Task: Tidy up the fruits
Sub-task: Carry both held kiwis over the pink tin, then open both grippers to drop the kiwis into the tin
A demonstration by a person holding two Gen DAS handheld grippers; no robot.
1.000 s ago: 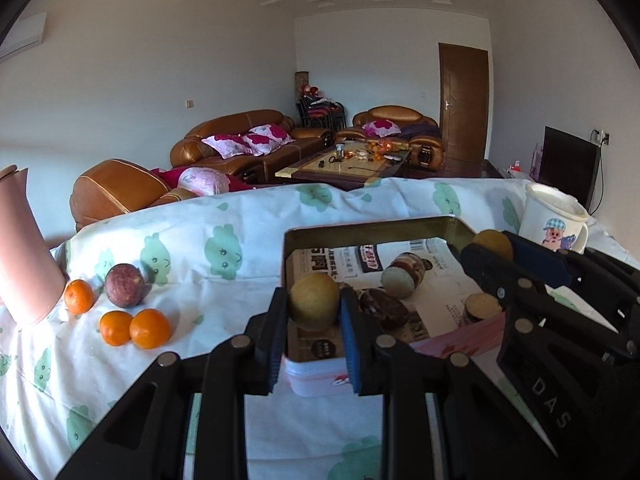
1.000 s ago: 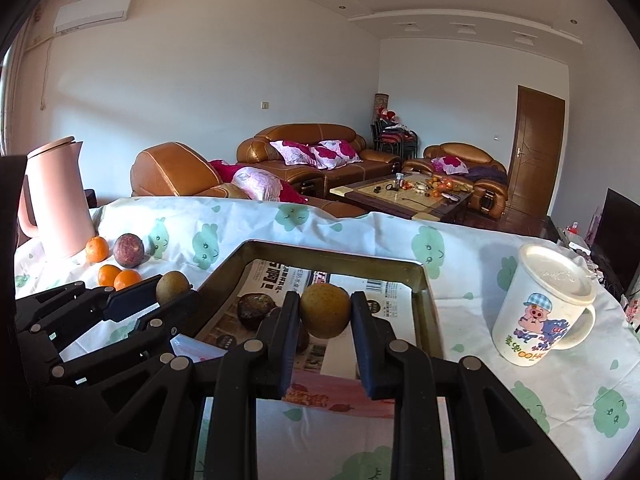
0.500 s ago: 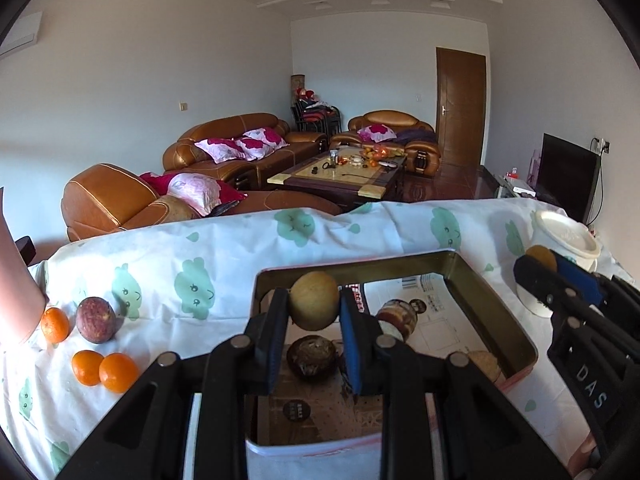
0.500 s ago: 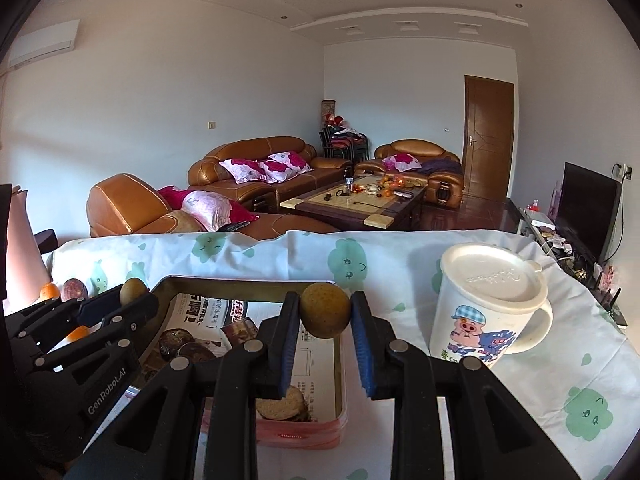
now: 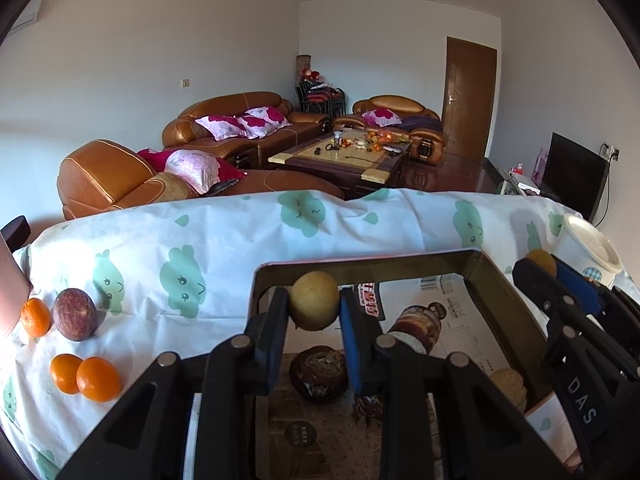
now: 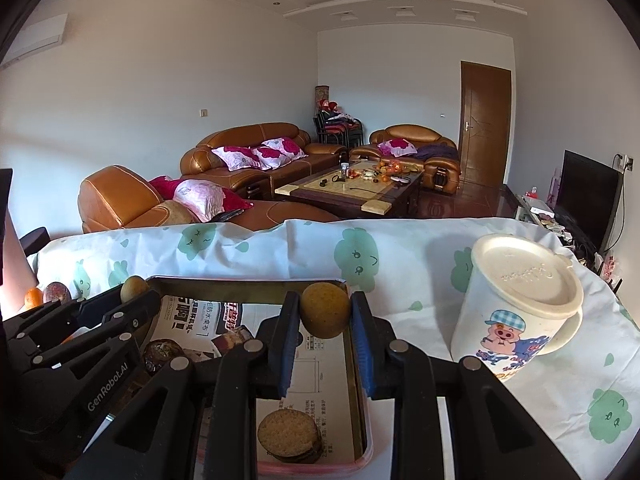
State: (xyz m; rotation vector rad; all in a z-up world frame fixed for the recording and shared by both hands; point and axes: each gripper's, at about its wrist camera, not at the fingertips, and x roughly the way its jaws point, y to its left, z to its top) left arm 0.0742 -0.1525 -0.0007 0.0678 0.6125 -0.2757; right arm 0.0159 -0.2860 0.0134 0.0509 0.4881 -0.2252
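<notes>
My left gripper (image 5: pixel 314 306) is shut on a yellow-brown round fruit (image 5: pixel 314 301), held above the left part of a rectangular tin tray (image 5: pixel 360 265) lined with newspaper. My right gripper (image 6: pixel 325 316) is shut on a similar brown fruit (image 6: pixel 325 310), held over the tray's far right rim (image 6: pixel 240 280). Each gripper shows in the other's view, the right one (image 5: pixel 540 268) and the left one (image 6: pixel 134 290). On the cloth to the left lie three oranges (image 5: pixel 98 379) and a purple passion fruit (image 5: pixel 75 314).
The tray holds a dark fruit (image 5: pixel 319 372) and round biscuits (image 6: pixel 289 436). A lidded cartoon mug (image 6: pixel 520 304) stands right of the tray. A pink jug (image 5: pixel 12 292) is at the far left. The table's far edge drops to sofas and a coffee table.
Both grippers have dropped lower and closer over the tray, each still holding its fruit. The mug now sits nearer my right gripper.
</notes>
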